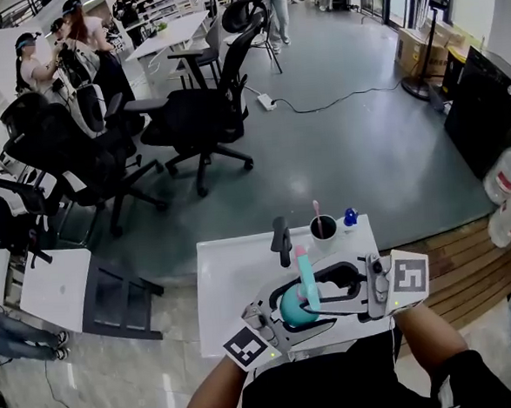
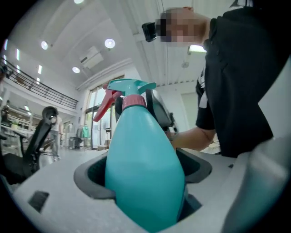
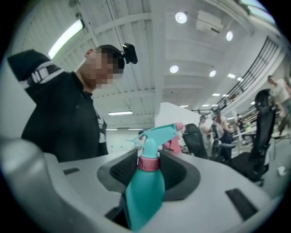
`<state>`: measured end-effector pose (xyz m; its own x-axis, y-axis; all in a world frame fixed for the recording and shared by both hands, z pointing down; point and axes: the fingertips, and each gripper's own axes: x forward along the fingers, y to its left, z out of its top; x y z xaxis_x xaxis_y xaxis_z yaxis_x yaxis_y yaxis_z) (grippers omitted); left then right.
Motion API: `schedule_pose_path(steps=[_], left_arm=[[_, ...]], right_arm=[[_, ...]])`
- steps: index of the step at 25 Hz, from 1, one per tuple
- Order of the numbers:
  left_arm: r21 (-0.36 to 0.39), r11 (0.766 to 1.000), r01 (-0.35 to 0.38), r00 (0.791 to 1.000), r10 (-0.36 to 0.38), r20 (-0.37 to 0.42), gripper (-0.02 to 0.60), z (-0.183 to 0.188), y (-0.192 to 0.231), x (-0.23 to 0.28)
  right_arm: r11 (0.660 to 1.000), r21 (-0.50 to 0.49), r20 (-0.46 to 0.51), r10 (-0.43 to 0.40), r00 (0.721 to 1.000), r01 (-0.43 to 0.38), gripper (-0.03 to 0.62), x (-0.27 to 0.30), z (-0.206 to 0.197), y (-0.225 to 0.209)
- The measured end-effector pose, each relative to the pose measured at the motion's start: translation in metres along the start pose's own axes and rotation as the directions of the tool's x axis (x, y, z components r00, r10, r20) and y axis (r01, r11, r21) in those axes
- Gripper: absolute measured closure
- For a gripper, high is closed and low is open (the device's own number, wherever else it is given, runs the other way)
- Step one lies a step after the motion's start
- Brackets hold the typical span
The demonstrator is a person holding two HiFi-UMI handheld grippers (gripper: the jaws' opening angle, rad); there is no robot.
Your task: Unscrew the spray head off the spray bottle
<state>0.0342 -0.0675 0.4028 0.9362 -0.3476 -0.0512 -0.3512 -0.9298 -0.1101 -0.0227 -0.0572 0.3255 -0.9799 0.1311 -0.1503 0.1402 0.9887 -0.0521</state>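
Observation:
A teal spray bottle [image 1: 293, 309] with a pink collar and a teal spray head [image 1: 306, 274] hangs over the near edge of the white table [image 1: 230, 275]. My left gripper [image 1: 277, 319] is shut on its wide body. In the left gripper view the bottle [image 2: 143, 164] fills the gap between the jaws, and the spray head [image 2: 132, 86] with its red trigger sticks up beyond them. My right gripper [image 1: 331, 291] comes in from the right. Its jaws stand either side of the pink collar [image 3: 148, 163], with dark pad [image 3: 122, 170] showing beside it, so the right gripper [image 3: 150, 170] looks open.
On the table's far edge stand a black cup [image 1: 323, 228] with a pink stick in it, a small blue object [image 1: 350, 217] and a black tool [image 1: 281, 238]. Office chairs [image 1: 201, 115] and people stand beyond; water jugs [image 1: 507, 177] are at the right.

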Motion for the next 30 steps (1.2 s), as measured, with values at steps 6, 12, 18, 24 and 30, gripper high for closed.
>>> schedule_pose_path(steps=[6,12,18,24,30], left_arm=[[0.104,0.891,-0.442,0.877,0.454,-0.161,0.150,-0.042,0.076,-0.029],[0.189,0.787,-0.587,0.766,0.616,-0.183,0.150,-0.048,0.099,-0.041],[0.217,0.782,-0.585,0.767,0.620,-0.166,0.150,-0.042,0.090,-0.029],[0.226,0.785,-0.577,0.771,0.615,-0.165,0.150,-0.040,0.076,-0.021],[0.203,0.803,-0.561,0.787,0.593,-0.170,0.150,-0.046,0.071,-0.019]], right_arm=[[0.942,-0.025,0.012,-0.335,0.942,0.335,0.358,-0.011,-0.014,-0.048],[0.879,0.017,-0.045,-0.475,0.879,0.476,0.358,-0.009,-0.026,-0.057],[0.858,0.055,-0.042,-0.509,0.860,0.511,0.384,-0.003,-0.024,-0.061],[0.843,0.037,-0.058,-0.534,0.843,0.536,0.446,-0.002,-0.027,-0.059],[0.848,0.007,-0.056,-0.529,0.847,0.530,0.461,-0.004,-0.023,-0.054]])
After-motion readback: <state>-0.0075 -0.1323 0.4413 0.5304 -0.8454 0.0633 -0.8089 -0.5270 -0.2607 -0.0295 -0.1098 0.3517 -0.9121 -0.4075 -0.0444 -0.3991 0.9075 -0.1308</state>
